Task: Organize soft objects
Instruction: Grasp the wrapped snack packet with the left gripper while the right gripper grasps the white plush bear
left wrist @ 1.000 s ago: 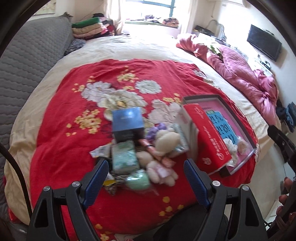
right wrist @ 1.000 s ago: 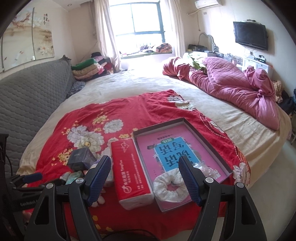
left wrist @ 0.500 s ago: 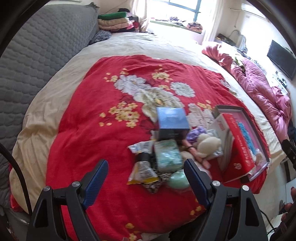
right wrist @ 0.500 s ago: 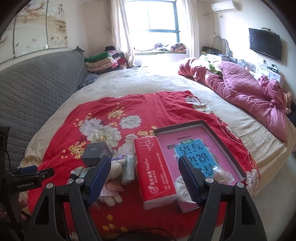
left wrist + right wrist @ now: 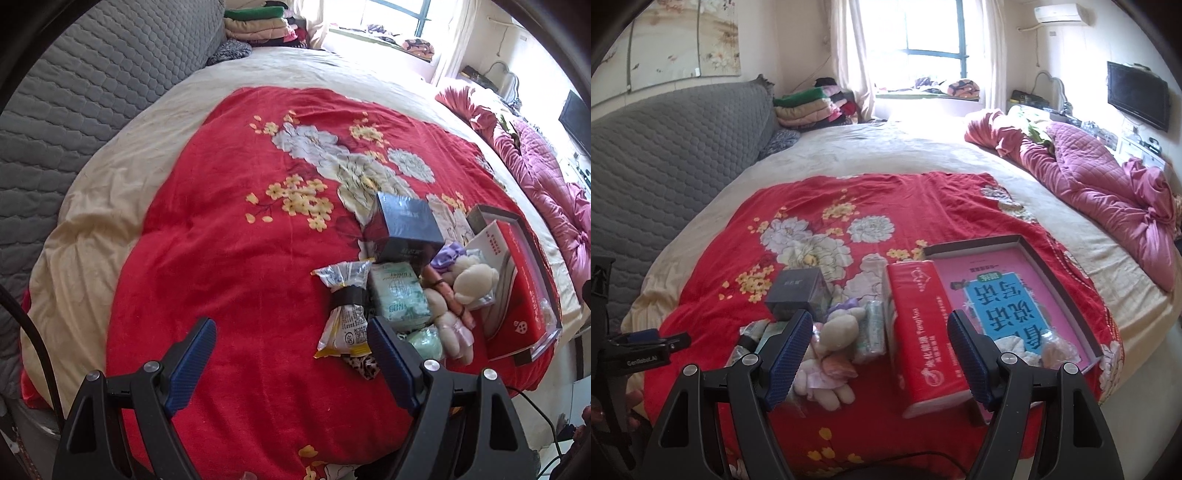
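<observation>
Left gripper (image 5: 291, 343) has swung left off the pile; both grippers wide, empty. Shallow dark-rimmed box (image 5: 1060, 280) holds pink sheet, white scrunchie. Cream plush bear (image 5: 831, 354) beside red tissue pack (image 5: 919, 332), lengthwise toward viewer.

Left gripper (image 5: 288, 341) open, empty, above red blanket (image 5: 229, 258), w/ snack packet (image 5: 345, 308) beside.

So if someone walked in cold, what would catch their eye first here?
Probably the red floral blanket spread over the bed. Next, the jumble near its front edge: a cream plush toy and a dark box, with a red tissue pack beside an open tray on the right.
</observation>
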A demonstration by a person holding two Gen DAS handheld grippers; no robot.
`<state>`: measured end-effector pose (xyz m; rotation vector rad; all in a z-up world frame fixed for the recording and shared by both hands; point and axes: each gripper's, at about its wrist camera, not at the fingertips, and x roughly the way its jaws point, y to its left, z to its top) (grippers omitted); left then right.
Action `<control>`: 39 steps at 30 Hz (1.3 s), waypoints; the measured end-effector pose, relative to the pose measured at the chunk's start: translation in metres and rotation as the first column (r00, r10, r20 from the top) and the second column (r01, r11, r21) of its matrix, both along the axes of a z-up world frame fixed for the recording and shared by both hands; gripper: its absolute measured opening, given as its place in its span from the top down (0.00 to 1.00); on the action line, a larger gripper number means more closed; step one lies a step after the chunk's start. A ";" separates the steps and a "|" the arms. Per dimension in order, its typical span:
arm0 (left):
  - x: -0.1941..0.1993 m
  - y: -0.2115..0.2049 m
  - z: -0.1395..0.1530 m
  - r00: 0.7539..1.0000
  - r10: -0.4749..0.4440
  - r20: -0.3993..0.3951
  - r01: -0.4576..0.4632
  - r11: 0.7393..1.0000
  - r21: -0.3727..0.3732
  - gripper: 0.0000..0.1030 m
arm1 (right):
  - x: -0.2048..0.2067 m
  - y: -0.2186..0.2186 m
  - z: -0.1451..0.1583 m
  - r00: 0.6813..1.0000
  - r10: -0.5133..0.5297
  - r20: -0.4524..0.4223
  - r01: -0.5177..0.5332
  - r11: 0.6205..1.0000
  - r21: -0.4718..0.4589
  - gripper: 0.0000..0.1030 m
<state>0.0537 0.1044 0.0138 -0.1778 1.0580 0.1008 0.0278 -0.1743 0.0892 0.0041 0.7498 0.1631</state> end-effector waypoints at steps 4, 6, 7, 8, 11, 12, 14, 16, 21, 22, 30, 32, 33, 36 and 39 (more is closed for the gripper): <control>0.005 -0.007 -0.011 1.000 -0.008 -0.012 0.008 1.000 -0.017 0.19 | 0.005 0.014 -0.013 0.999 0.025 -0.025 -0.026 0.999 -0.020 0.26; 0.007 -0.011 -0.018 1.000 -0.015 -0.018 0.014 1.000 -0.028 0.19 | 0.010 0.023 -0.024 0.998 0.038 -0.050 -0.039 0.999 -0.027 0.26; 0.008 -0.013 -0.021 1.000 -0.016 -0.018 0.015 0.999 -0.031 0.19 | 0.012 0.026 -0.027 0.998 0.042 -0.055 -0.044 0.999 -0.030 0.26; 0.009 -0.014 -0.024 0.999 -0.024 -0.023 0.023 0.999 -0.032 0.19 | 0.014 0.030 -0.032 0.997 0.045 -0.065 -0.048 0.998 -0.039 0.26; 0.015 -0.016 -0.031 0.999 -0.040 -0.019 0.039 0.999 -0.036 0.19 | 0.024 0.044 -0.047 0.995 0.055 -0.086 -0.060 0.996 -0.063 0.26; 0.018 -0.016 -0.033 0.999 -0.040 -0.023 0.039 0.999 -0.036 0.19 | 0.027 0.047 -0.051 0.994 0.054 -0.094 -0.061 0.996 -0.068 0.26; 0.021 -0.014 -0.037 0.999 -0.035 -0.026 0.033 0.999 -0.041 0.19 | 0.035 0.052 -0.060 0.993 0.052 -0.106 -0.060 0.996 -0.070 0.26; 0.023 -0.013 -0.041 0.999 -0.035 -0.030 0.033 0.998 -0.055 0.19 | 0.042 0.057 -0.066 0.992 0.051 -0.117 -0.060 0.996 -0.071 0.26; 0.031 -0.015 -0.052 0.998 -0.045 -0.035 0.041 0.995 -0.095 0.19 | 0.062 0.066 -0.084 0.989 0.047 -0.143 -0.062 0.993 -0.100 0.26; 0.032 -0.014 -0.054 0.998 -0.043 -0.040 0.039 0.995 -0.097 0.19 | 0.065 0.067 -0.087 0.988 0.042 -0.147 -0.058 0.992 -0.108 0.26; 0.052 -0.016 -0.069 0.997 -0.046 -0.066 0.039 0.995 -0.094 0.19 | 0.080 0.070 -0.114 0.984 0.015 -0.178 -0.040 0.990 -0.137 0.26; 0.056 -0.015 -0.076 0.996 -0.046 -0.082 0.037 0.994 -0.104 0.19 | 0.082 0.069 -0.118 0.984 0.005 -0.180 -0.031 0.989 -0.142 0.26; 0.057 -0.014 -0.080 0.995 -0.044 -0.088 0.033 0.993 -0.115 0.19 | 0.083 0.068 -0.119 0.983 -0.003 -0.184 -0.024 0.989 -0.145 0.26; 0.058 -0.008 -0.089 0.995 -0.036 -0.094 0.020 0.985 -0.170 0.19 | 0.088 0.067 -0.124 0.982 -0.012 -0.188 -0.017 0.989 -0.149 0.26; 0.059 -0.006 -0.090 0.996 -0.035 -0.086 0.019 0.982 -0.185 0.19 | 0.091 0.069 -0.126 0.982 -0.007 -0.187 -0.022 0.988 -0.152 0.25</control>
